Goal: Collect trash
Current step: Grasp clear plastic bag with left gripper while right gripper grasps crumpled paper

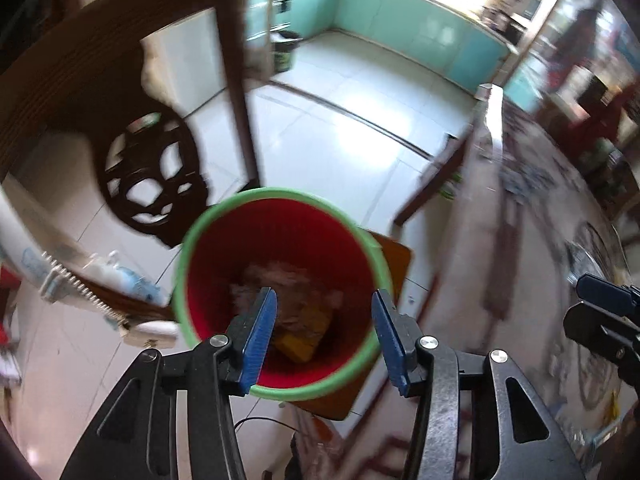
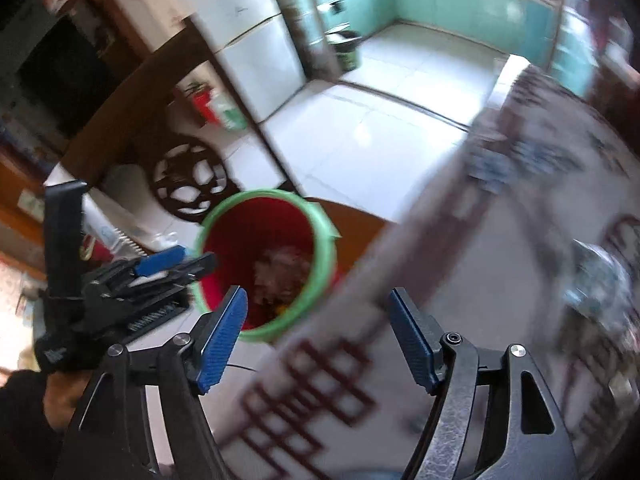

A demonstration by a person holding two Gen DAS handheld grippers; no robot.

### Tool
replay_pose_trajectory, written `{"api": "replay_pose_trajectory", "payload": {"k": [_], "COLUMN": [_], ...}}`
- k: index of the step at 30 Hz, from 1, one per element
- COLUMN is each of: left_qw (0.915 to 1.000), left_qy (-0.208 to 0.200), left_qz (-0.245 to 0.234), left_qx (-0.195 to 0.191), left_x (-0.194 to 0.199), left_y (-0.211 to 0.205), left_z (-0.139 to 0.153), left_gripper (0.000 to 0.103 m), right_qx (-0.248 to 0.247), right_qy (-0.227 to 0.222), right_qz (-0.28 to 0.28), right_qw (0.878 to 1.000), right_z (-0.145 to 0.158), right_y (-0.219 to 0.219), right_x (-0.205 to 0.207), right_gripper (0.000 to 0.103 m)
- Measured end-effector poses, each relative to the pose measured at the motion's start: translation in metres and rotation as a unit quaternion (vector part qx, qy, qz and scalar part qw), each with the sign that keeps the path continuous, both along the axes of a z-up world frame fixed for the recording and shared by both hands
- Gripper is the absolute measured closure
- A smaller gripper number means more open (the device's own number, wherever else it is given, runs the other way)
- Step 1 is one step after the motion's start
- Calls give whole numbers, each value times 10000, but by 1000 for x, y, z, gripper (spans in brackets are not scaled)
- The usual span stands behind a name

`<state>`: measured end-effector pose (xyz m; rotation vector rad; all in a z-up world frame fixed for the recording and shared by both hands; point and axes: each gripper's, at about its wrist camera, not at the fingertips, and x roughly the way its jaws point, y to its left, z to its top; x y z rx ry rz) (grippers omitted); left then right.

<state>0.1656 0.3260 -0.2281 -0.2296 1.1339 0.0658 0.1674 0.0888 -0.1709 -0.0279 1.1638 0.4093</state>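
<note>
Left wrist view, from left to right: at the left edge a white plastic object with a coiled metal spring; above it, at centre left, a dark carved wooden panel pierced with rounded openings. At lower centre stands one round bin, red inside with a light green rim, set on a brown board over pale glossy floor tiles; its bottom holds crumpled brownish trash and one yellow block. The left gripper points down over the bin mouth, its two ribbed blue pads on black fingers standing apart with nothing between them. At the right lies a table under a glossy patterned cloth, and at the right edge one dark finger of the right gripper enters the frame. Right wrist view, from left to right: the left gripper at centre left, seen side-on, tips at the bin rim; the same bin at centre with trash visible inside; the patterned cloth, blurred, with dark red lattice print, filling the right half. The right gripper occupies the lower frame, two blue ribbed pads spread wide and empty, straddling the cloth edge beside the bin. One dark bucket stands far off at upper centre before pale green cabinets.
</note>
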Motion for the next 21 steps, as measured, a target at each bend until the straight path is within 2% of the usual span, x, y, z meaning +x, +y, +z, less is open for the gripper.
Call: {"api": "replay_pose_trajectory", "payload": {"k": [4,6,9,13,15,21], "left_qw": [9983,9965,9930,9868,9841,9746], "left_qy": [-163,-266,-375,-413,-392,-290], "left_qz": [-554,-783,-1103,-1546,-1717,-2191], "left_qx": [-110,-142,-202,-235,-236,-356], "left_x": [7,8,9,7,5,14], "left_y": [-56,-83,-129,-193,-223,-313], "left_z": [17,26,39,50,51,54], "left_gripper": [55,55,55,51,49,49], "right_qx": [-251,-333,-502,-331,-240,193], "right_qy": [-221,-277,-280,-67,115,647], "right_qz": [-926,-1461,-2388,-3421,-3668,-3702], "right_qw": [9951,9883,9694,9391,9299,9265], "right_z": [12,16,18,2,-14,-62], "right_y": [-89,-141,-228,-319,-348,-383], "right_x": [-13,-17,-23,-20,-10,23], "right_gripper": [31,30,29,26,26,27]}}
